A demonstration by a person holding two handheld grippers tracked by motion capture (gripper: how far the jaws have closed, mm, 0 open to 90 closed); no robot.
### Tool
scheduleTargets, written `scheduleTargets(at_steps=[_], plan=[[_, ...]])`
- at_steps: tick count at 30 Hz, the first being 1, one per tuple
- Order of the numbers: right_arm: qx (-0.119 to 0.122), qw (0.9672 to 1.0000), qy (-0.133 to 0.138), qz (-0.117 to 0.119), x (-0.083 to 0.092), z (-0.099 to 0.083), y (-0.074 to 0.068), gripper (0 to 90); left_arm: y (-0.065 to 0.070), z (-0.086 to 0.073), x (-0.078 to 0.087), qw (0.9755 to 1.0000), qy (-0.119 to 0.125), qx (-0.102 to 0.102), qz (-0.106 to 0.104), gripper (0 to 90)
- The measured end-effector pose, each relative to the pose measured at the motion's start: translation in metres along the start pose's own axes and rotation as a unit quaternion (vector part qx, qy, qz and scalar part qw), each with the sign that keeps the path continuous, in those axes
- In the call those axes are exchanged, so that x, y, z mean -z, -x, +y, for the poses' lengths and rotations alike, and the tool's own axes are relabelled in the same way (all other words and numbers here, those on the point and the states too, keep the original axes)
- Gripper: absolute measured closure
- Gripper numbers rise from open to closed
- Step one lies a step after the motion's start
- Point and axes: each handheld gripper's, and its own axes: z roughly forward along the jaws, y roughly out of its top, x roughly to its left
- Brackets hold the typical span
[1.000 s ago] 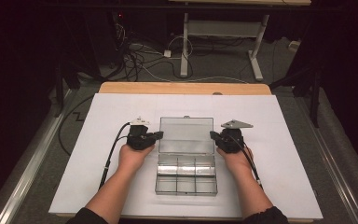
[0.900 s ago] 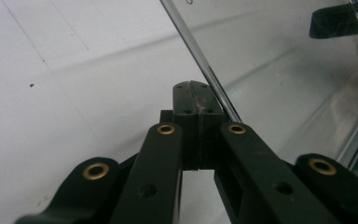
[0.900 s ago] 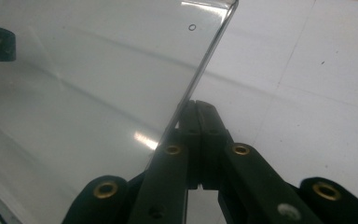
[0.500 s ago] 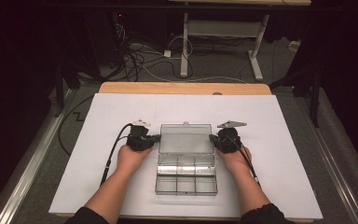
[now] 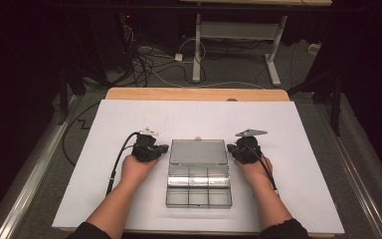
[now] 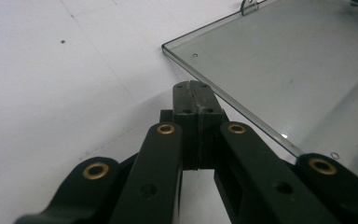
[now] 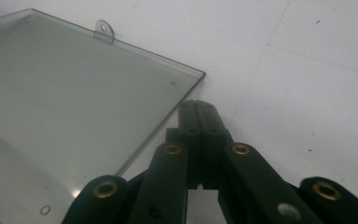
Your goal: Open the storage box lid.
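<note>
Clear plastic compartment box (image 5: 198,190), set at the near middle of the white table top (image 5: 303,129), divided into small cells. Lid (image 5: 199,152) open, hinged at the far side of the box, raised at a shallow tilt; small hanging tab (image 7: 104,29) on its far edge. Left gripper (image 5: 163,148) just beside the lid's left edge, held in the left hand (image 5: 137,168); jaws pressed together, nothing between them; in the left gripper view (image 6: 196,88), closed tips at the lid's near-left edge, contact not certain. Right gripper (image 5: 231,148) just beside the lid's right edge, held in the right hand (image 5: 252,168); jaws likewise pressed together and empty; in the right gripper view (image 7: 196,105), tips close to the lid's corner edge, contact not certain. Black cable (image 5: 117,162) trailing from the left gripper across the table top. Grey three-cornered plate (image 5: 251,133) atop the right gripper. Wooden table edge (image 5: 194,94) beyond the white surface.
</note>
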Motion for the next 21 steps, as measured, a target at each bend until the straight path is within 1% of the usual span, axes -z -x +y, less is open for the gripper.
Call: scheduleTargets(at_steps=[1,3,8,9,13,15,18,21], plan=[[-0.001,1.0000,0.005,-0.002,0.003,-0.001,0.001,90.0,0.001,-0.001,0.003,1.0000,0.002,-0.001,-0.001,87.7],[-0.002,0.9999,0.016,0.001,0.010,-0.002,0.003,90.0,0.002,-0.003,0.009,0.9999,0.011,-0.012,-0.001,87.7],[0.001,0.9990,0.043,0.013,0.033,-0.010,0.005,90.0,0.006,-0.015,0.028,0.9991,0.033,-0.023,-0.011,87.7],[0.005,0.9988,0.048,0.013,0.037,-0.012,0.004,90.0,0.004,-0.017,0.034,0.9989,0.026,-0.036,-0.014,87.7],[0.017,0.9975,0.065,0.018,0.057,-0.021,0.002,90.0,0.008,-0.030,0.050,0.9979,0.040,-0.047,-0.017,87.7],[0.027,0.9965,0.077,0.020,0.066,-0.025,0.000,90.0,0.010,-0.036,0.057,0.9975,0.044,-0.054,-0.015,87.7],[0.033,0.9949,0.091,0.026,0.078,-0.034,-0.005,90.0,0.011,-0.048,0.067,0.9971,0.049,-0.056,-0.017,87.7],[0.039,0.9938,0.099,0.031,0.085,-0.043,-0.010,90.0,0.012,-0.062,0.077,0.9965,0.058,-0.057,-0.018,87.6]])
